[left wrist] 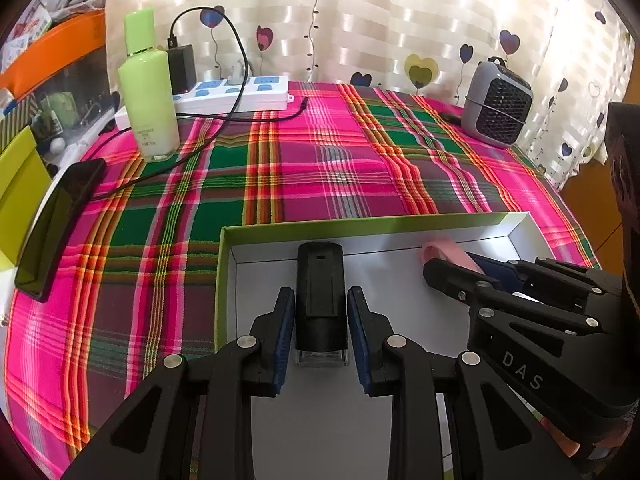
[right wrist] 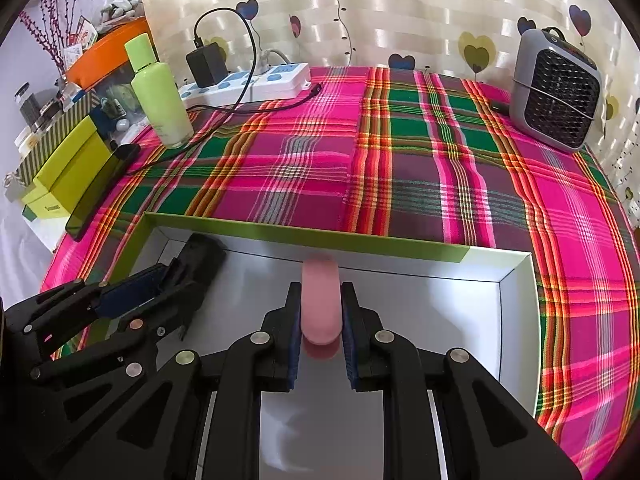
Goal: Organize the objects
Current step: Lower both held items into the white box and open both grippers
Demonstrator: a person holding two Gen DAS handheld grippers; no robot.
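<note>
A shallow white box point(left wrist: 516, 226) with a green rim lies on the plaid cloth; it also shows in the right wrist view point(right wrist: 516, 272). My left gripper point(left wrist: 321, 300) is shut on a black stamp-like device point(left wrist: 320, 292) with a clear base, inside the box at its left. That device shows in the right wrist view point(right wrist: 202, 258). My right gripper point(right wrist: 321, 300) is shut on a pink oblong object point(right wrist: 321, 304), held just above the box floor near the far wall. The pink object point(left wrist: 444, 252) and right gripper point(left wrist: 468, 270) appear at right in the left wrist view.
A green bottle point(left wrist: 148, 92), a white power strip point(left wrist: 236, 94) with a black charger and cable, and a dark phone point(left wrist: 60, 228) stand at the left. A grey mini heater point(right wrist: 556, 92) stands at back right. Yellow-green boxes point(right wrist: 72, 168) sit beyond the left edge.
</note>
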